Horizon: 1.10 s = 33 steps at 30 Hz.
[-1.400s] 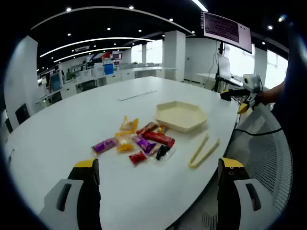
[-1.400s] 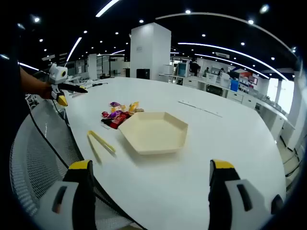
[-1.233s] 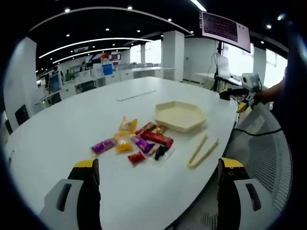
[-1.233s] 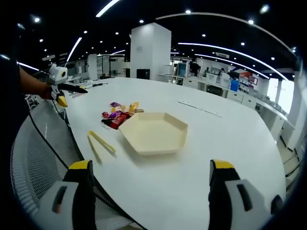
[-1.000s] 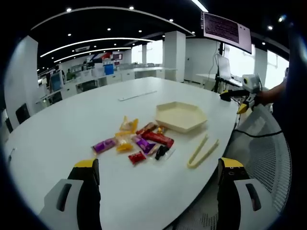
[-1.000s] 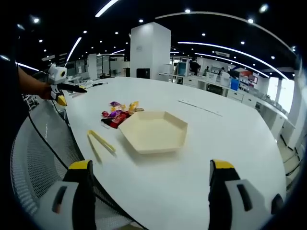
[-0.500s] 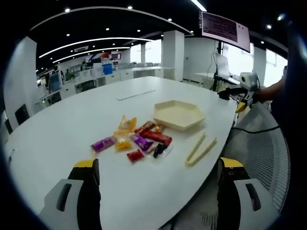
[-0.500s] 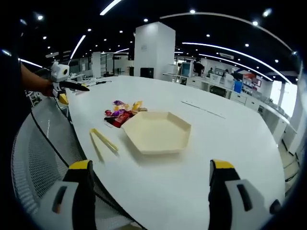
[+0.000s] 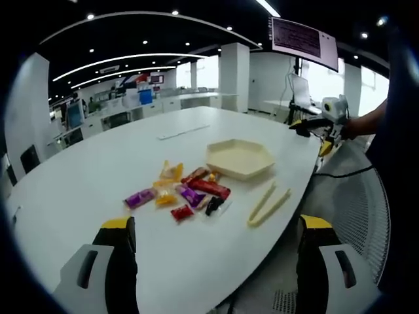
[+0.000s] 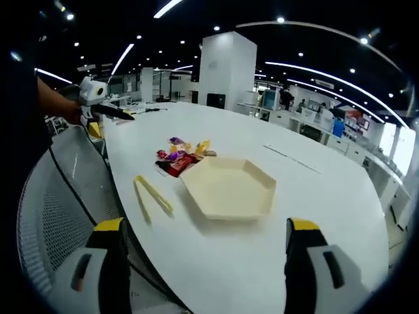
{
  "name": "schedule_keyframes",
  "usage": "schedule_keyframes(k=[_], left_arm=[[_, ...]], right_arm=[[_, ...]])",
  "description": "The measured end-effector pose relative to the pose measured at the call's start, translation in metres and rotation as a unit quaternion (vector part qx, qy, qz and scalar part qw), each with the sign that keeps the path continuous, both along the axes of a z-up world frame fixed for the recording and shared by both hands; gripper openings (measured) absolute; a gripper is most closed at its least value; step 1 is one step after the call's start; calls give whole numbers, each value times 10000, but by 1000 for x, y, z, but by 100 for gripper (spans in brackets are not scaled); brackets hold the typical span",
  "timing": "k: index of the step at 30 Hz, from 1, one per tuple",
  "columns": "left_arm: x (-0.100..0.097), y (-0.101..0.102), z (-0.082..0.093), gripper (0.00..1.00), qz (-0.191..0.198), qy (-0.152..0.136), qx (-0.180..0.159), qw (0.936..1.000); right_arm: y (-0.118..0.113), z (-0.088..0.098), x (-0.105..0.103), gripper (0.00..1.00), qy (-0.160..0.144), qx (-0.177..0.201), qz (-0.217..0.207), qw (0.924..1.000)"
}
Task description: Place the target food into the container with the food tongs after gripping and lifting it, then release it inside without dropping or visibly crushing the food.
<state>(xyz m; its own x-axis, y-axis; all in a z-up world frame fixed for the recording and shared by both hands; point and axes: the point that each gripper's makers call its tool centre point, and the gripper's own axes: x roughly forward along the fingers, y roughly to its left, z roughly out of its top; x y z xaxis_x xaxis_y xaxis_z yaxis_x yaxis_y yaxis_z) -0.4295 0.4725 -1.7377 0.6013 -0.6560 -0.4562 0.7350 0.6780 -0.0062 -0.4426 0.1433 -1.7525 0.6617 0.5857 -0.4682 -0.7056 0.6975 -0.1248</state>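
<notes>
Several wrapped snacks (image 9: 186, 193) in purple, red and yellow lie in a loose pile on the white table (image 9: 78, 190). An empty cream hexagonal tray (image 9: 239, 157) sits just beyond them. Cream food tongs (image 9: 268, 204) lie flat near the table's edge. My left gripper (image 9: 217, 226) stands open, short of the pile and holding nothing. My right gripper (image 10: 207, 226) is open too, facing the tray (image 10: 229, 186), with the tongs (image 10: 152, 195) to its left and the snacks (image 10: 180, 157) behind. Each gripper appears in the other's view, held in a hand: the right gripper (image 9: 317, 121) and the left gripper (image 10: 98, 104).
A grey mesh chair back (image 9: 353, 203) stands against the table's curved edge, also visible as the chair (image 10: 59, 216). A thin strip (image 9: 180, 131) lies far across the table. A black cable (image 9: 340, 173) hangs by the edge. Desks and a white pillar (image 10: 226, 69) stand behind.
Both cameras have drifted a little, so the tray, tongs and snacks sit slightly shifted in each view. Nothing on the table has moved, and both grippers stay open.
</notes>
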Motion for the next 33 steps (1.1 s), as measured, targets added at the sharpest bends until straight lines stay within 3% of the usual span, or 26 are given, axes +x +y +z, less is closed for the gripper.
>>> schedule_keyframes(k=[22, 33], left_arm=[[-2, -3, -5, 99, -55, 86, -70, 9999], [1, -5, -4, 99, -148, 97, -50, 9998]], right_arm=[[22, 6, 2, 100, -31, 39, 380, 9993], [46, 10, 1, 95, -55, 110, 682, 9976]])
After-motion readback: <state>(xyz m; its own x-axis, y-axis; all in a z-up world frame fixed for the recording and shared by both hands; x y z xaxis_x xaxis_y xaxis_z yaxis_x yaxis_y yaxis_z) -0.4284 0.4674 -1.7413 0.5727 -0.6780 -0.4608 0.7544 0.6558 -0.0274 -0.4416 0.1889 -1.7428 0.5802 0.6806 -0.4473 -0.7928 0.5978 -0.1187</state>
